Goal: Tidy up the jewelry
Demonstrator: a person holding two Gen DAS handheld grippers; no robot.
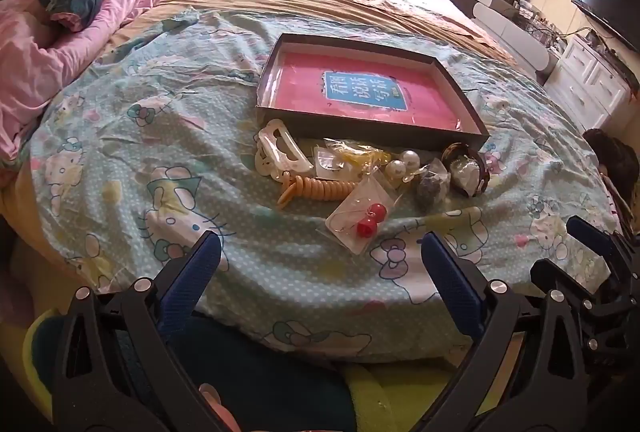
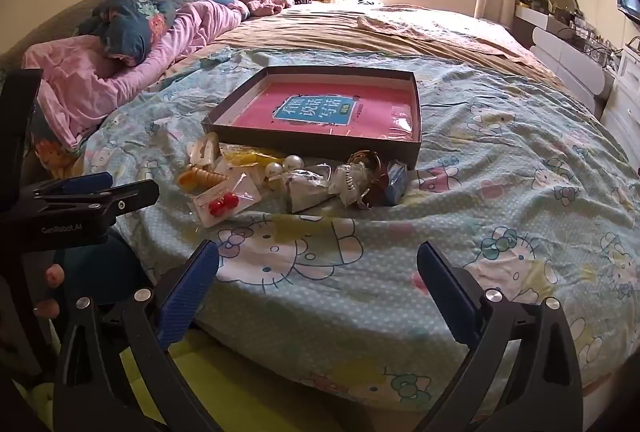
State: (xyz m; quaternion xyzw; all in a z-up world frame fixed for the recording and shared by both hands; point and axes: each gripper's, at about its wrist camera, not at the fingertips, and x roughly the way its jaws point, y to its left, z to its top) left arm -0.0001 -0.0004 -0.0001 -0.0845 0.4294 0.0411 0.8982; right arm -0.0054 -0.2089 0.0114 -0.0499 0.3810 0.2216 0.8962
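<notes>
A shallow dark box [image 1: 466,104] [image 2: 416,148] with a pink book inside lies on the bed. In front of it sits a heap of jewelry: a white hair clip [image 1: 280,148] [image 2: 202,150], an orange spiral tie [image 1: 316,188] [image 2: 200,176], red bead earrings in a clear bag [image 1: 370,220] [image 2: 224,204], pearl earrings [image 1: 404,162] [image 2: 284,166], a dark bagged piece [image 1: 430,188] and a brown claw clip [image 1: 466,168] [image 2: 360,176]. My left gripper [image 1: 320,252] is open and empty, short of the heap. My right gripper [image 2: 318,260] is open and empty, also short of it.
The bed has a Hello Kitty sheet [image 1: 120,136] [image 2: 520,172]. Pink bedding and pillows [image 1: 48,44] [image 2: 100,72] lie at the left. A white dresser and TV [image 1: 600,4] stand at the right. The left gripper's body [image 2: 80,200] shows at left in the right wrist view.
</notes>
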